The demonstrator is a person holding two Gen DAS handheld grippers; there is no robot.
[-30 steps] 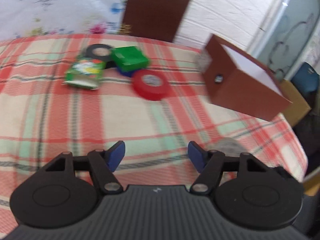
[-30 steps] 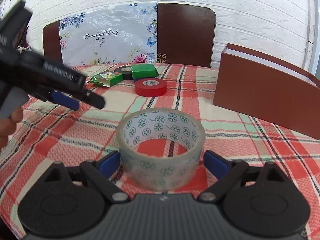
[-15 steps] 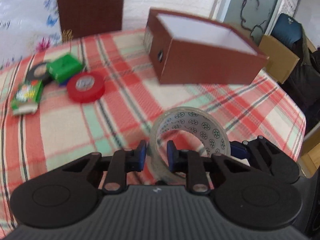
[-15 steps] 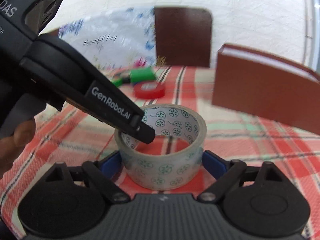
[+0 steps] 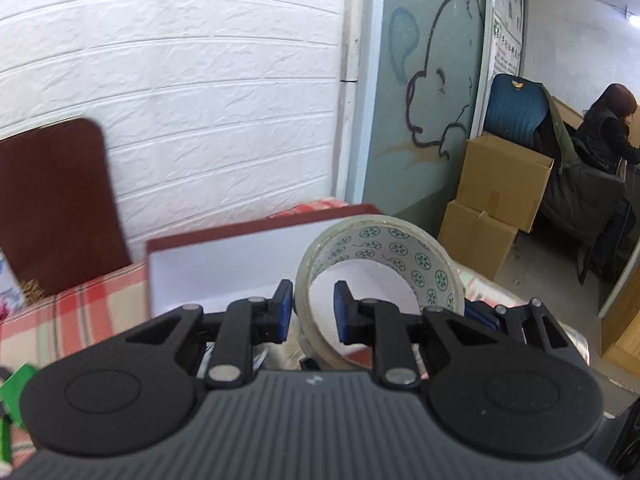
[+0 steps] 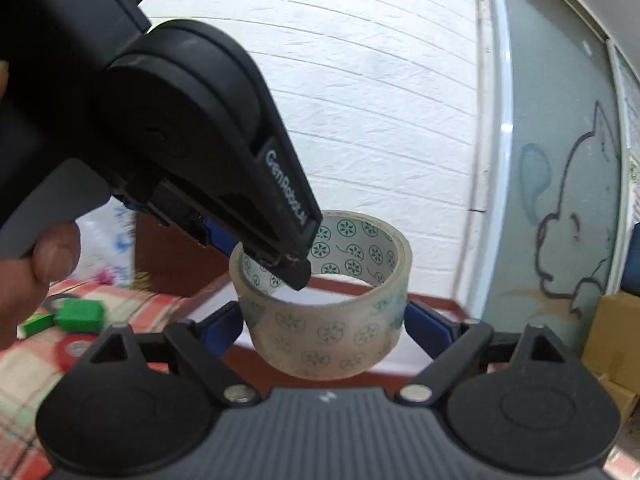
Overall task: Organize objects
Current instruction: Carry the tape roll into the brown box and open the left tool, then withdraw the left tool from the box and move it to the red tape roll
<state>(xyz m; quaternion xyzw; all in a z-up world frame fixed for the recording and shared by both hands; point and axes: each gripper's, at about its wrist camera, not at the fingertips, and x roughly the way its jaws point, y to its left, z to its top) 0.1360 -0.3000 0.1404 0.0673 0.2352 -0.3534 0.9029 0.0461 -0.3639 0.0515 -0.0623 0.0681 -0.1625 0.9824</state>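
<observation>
L gripper [image 5: 310, 312]: jaws nearly closed, pinching wall of clear tape roll [image 5: 380, 276], one pad inside ring, one outside. Roll held in air, tilted. R gripper [image 6: 324, 322]: jaws wide, blue pads flanking roll [image 6: 326, 312] both sides; contact can't tell. Just beyond roll: open brown box [image 5: 256, 240], white interior. Far left of R gripper, on plaid table [image 6: 24, 372]: green box [image 6: 78, 314], red tape [image 6: 74, 350].

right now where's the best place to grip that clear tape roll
Pinch the clear tape roll through its wall from above, one finger inside the hollow core, as the left gripper does. The open ring and thin wall suit that; the right gripper straddles its outside.
</observation>
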